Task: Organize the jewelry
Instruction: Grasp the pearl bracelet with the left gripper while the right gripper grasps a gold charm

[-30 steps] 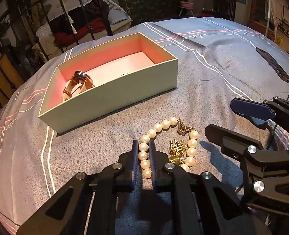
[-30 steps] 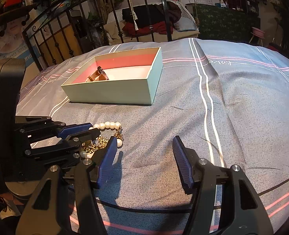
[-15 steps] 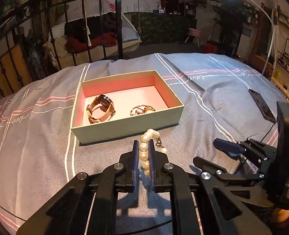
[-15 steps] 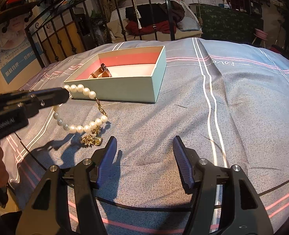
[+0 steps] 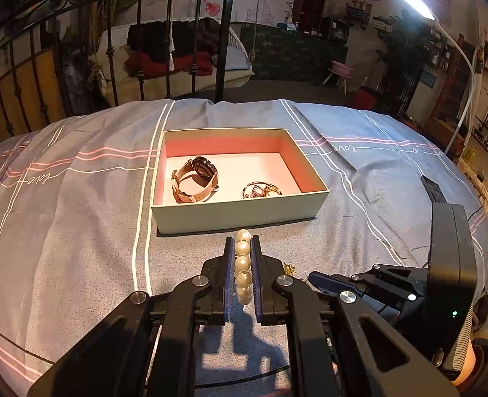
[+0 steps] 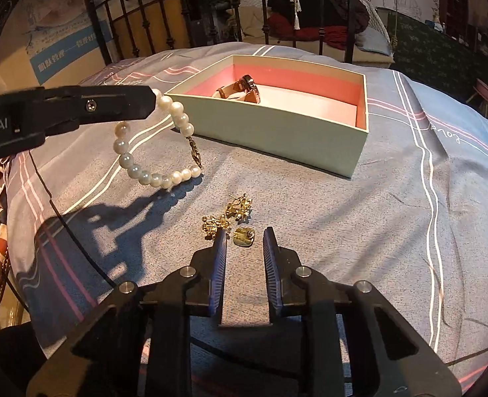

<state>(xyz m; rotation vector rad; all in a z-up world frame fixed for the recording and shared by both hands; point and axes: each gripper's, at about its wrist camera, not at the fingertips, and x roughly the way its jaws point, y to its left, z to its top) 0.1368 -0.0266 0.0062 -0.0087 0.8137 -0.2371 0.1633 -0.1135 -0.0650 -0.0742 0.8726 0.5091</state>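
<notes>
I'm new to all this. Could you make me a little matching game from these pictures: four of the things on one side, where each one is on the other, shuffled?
Things:
1. pearl bracelet
2. watch
3. gold earrings
4. gold ring piece

Places:
A. lying loose on the bedspread, just ahead of the right hand-held gripper
B. in the box, left part
C. clamped in the left hand-held gripper, dangling
D. in the box, near the front wall, right of the watch

Pairs: 1-C, 2-B, 3-A, 4-D
</notes>
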